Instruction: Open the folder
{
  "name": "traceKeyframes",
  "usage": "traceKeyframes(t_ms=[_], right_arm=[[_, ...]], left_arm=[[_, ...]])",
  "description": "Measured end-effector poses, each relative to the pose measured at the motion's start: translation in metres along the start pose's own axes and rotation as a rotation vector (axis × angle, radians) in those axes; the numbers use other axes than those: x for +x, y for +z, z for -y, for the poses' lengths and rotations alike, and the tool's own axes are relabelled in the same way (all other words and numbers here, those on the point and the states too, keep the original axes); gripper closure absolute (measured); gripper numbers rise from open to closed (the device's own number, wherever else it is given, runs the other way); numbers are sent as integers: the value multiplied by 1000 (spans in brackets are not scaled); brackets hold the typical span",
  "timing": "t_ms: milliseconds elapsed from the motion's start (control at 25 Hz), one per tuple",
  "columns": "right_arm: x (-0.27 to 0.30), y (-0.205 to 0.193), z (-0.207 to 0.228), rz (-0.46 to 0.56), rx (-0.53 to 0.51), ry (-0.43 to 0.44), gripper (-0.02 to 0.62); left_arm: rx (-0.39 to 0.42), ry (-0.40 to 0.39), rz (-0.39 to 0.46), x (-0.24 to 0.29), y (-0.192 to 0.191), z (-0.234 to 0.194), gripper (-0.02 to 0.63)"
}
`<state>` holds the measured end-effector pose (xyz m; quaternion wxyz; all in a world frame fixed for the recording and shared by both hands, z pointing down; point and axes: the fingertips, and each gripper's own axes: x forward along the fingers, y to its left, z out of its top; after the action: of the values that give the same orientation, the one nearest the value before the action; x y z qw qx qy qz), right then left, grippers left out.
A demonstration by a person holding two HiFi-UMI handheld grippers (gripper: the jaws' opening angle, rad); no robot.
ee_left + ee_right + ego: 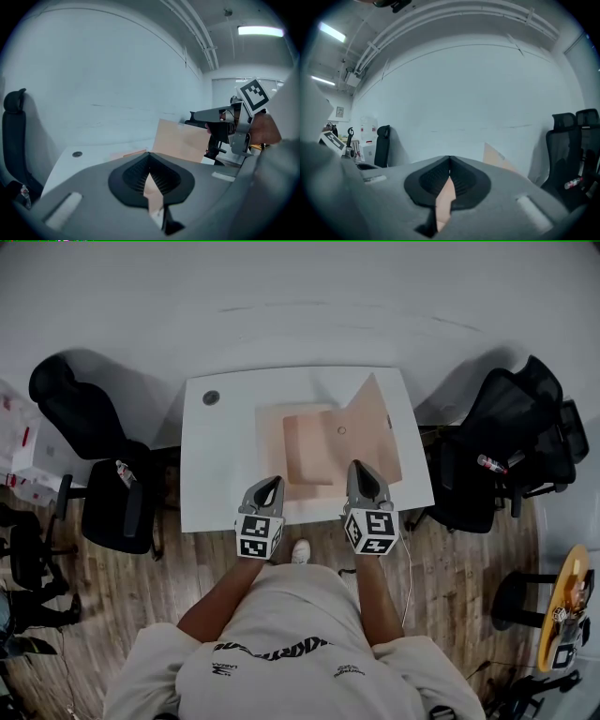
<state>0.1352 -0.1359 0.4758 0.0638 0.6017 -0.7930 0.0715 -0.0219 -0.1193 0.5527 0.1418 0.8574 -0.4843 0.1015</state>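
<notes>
- The left gripper point(150, 159) has its ribbed dark jaws clamped on a thin peach card edge of the folder point(309, 451).
- The right gripper point(449, 164) likewise pinches the folder's stiff cover, which is tilted up.
- The folder lies on a smooth white table point(217, 465).

The folder's point(309, 442) near edge is hidden under the left hand-held gripper point(270, 482) and right hand-held gripper point(360, 468). In each gripper view the gripper's body covers the folder except a strip in its jaws and part of the raised flap point(375, 418). Left of the folder, 1 small round mark point(211, 397) on the tabletop point(216, 474) is too small to identify.
</notes>
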Motion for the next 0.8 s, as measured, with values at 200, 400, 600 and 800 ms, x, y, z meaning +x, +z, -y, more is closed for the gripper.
traceKeyframes(t_ms=[200, 400, 600, 800], right_arm=[[-3, -11, -12, -4, 28, 15, 594], [-6, -24, -24, -11, 78, 40, 594], [-5, -36, -25, -28, 134, 45, 594], [-8, -39, -37, -35, 129, 61, 594]], left_arm=[[0, 2, 26, -5, 6, 0, 607], [8, 6, 48, -8, 10, 1, 607], [22, -3, 57, -8, 13, 8, 607], [24, -3, 61, -11, 14, 8, 607]])
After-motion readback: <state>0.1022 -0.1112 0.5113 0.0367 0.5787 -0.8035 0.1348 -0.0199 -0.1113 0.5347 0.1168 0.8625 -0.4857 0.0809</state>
